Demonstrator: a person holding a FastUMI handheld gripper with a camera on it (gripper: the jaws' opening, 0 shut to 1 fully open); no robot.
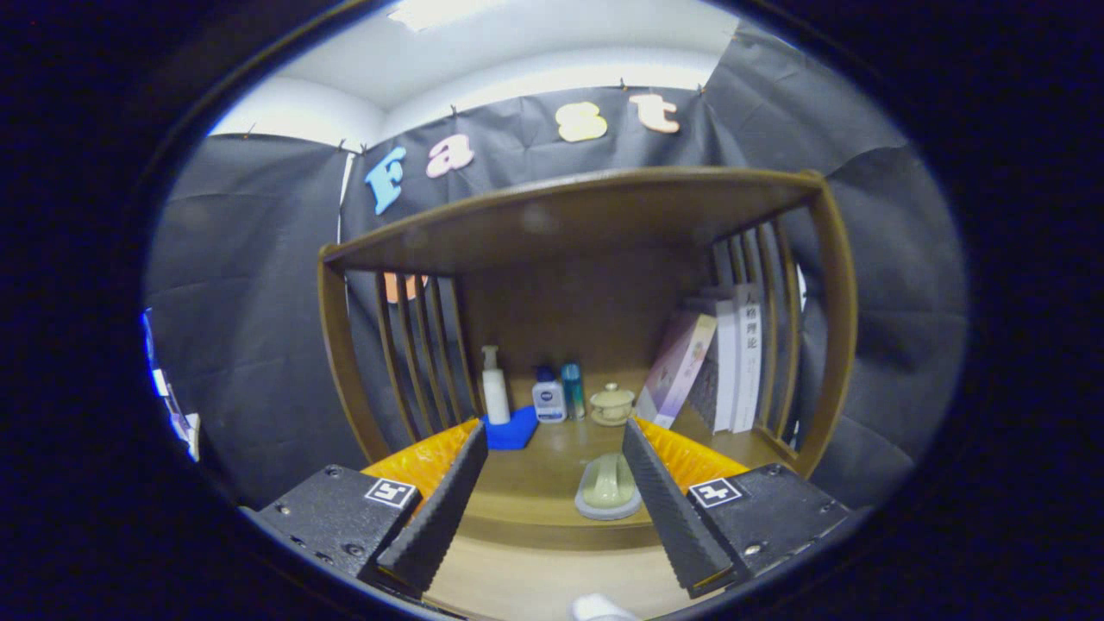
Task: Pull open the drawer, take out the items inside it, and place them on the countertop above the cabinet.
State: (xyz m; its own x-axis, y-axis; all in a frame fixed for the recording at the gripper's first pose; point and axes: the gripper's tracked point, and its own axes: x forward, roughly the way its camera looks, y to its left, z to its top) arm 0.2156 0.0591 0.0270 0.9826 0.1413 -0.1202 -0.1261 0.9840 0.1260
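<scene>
My gripper (pixel 552 429) is open and holds nothing. Between its fingers, closer to the right finger (pixel 655 483), a pale green rounded item (pixel 608 481) rests on a grey dish (pixel 608 511). The dish sits at the front edge of the brown wooden countertop (pixel 526 500). I cannot tell whether the right finger touches the dish. Below the countertop's edge, close under the fingers, is a lighter wooden surface (pixel 526 578). A small white thing (pixel 597 609) shows at its near end. I cannot tell whether this surface belongs to the drawer.
At the back of the countertop stand a white pump bottle (pixel 495 386), a blue cloth (pixel 513 429), a small white bottle (pixel 548 398), a teal bottle (pixel 573 388) and a lidded cup (pixel 611 404). Books (pixel 720 362) lean at the right. A wooden shelf (pixel 586 211) on slatted sides hangs overhead.
</scene>
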